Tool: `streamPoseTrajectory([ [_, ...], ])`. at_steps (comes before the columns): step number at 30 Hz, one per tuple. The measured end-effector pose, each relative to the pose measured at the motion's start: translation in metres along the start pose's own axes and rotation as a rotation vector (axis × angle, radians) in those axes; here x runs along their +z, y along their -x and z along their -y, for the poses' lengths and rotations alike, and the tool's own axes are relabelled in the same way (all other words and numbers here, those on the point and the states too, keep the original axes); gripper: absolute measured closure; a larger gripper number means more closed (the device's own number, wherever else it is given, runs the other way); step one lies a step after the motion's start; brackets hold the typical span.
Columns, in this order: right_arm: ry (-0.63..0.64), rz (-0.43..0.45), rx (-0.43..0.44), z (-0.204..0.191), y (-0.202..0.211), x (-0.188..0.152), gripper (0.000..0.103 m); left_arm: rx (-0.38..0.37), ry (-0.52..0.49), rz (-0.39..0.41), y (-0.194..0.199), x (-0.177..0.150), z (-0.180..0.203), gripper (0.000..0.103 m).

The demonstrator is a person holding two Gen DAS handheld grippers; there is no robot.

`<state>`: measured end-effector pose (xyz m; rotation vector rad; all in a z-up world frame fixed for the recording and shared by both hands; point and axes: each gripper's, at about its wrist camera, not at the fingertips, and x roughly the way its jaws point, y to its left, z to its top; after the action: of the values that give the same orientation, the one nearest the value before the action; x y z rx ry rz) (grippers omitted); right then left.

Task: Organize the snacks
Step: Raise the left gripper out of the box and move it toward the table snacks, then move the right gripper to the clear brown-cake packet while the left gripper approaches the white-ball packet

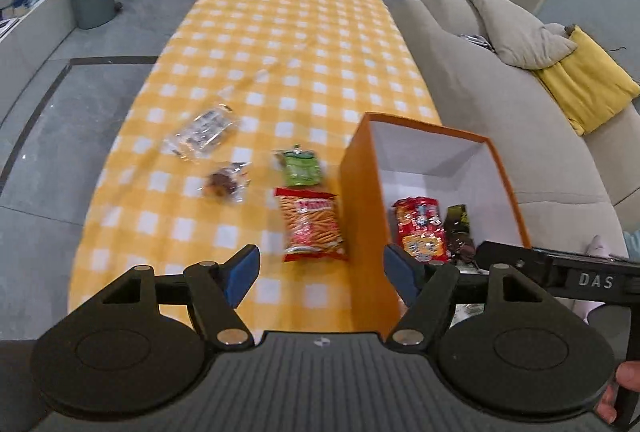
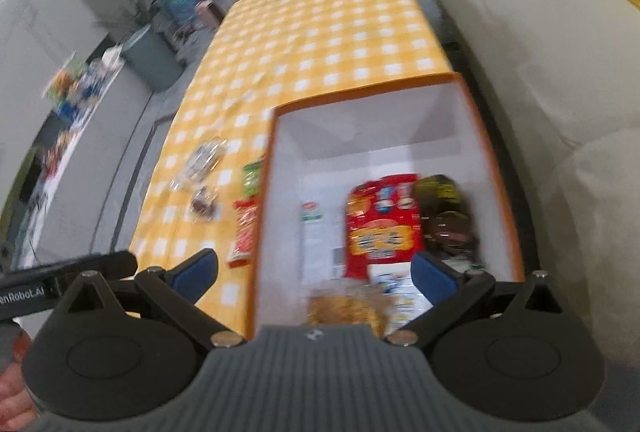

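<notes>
Box: an open orange cardboard box [image 1: 362, 200] with smooth white inner walls stood on the bench [image 1: 288, 44], which wore a yellow-and-white checked cloth.
Inside the box: a glossy red and yellow snack bag [image 1: 420, 230] lay flat on the floor, a dark crinkled packet [image 1: 458, 228] touching its sofa side; a clear bag of golden pieces [image 2: 348, 308] lay at the box's near end, print blurred.
Left of the box: a red bag of orange sticks [image 1: 312, 230] just beside the wall; a small green pouch [image 1: 301, 168] beyond it; a clear wrapper with a brown piece [image 1: 224, 184] and a clear crumpled packet [image 1: 202, 136] farther out.
Writing: "DAS" on the black bar near the box's near corner; bag lettering unreadable.
Left tongs [image 1: 322, 274]: wide, nothing between the blue pads, straddling the box's left wall.
Right tongs [image 2: 314, 274]: wide and empty, above the box's near end.
Sofa [image 1: 480, 84]: grey fabric, right of the box.
</notes>
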<state>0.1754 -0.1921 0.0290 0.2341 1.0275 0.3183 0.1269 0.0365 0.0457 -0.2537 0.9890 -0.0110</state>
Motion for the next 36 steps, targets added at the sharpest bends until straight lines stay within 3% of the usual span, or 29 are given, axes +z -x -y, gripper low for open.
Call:
streamPoseTrajectory([
  [10,0.082,0.055,-0.014,-0.074,-0.02,-0.016,0.003,0.06,0.115,0.013,0.005,-0.012,-0.065,0.02],
  [18,0.092,0.057,0.079,-0.105,-0.046,-0.011,0.003,0.069,0.237,0.062,-0.001,-0.017,-0.124,0.02],
  [25,-0.044,-0.029,0.126,-0.134,-0.114,0.007,0.003,0.12,0.361,0.012,-0.027,-0.02,-0.172,0.022],
  [29,-0.016,-0.034,0.155,-0.157,-0.154,0.02,0.003,0.117,0.401,-0.003,-0.033,-0.02,-0.193,0.022],
  [33,0.007,-0.053,0.115,-0.173,-0.201,0.032,0.003,0.095,0.46,-0.014,-0.037,-0.02,-0.209,0.022],
  [36,-0.026,-0.075,0.045,-0.176,-0.235,0.036,0.003,0.133,0.434,0.004,-0.035,-0.019,-0.208,0.022],
])
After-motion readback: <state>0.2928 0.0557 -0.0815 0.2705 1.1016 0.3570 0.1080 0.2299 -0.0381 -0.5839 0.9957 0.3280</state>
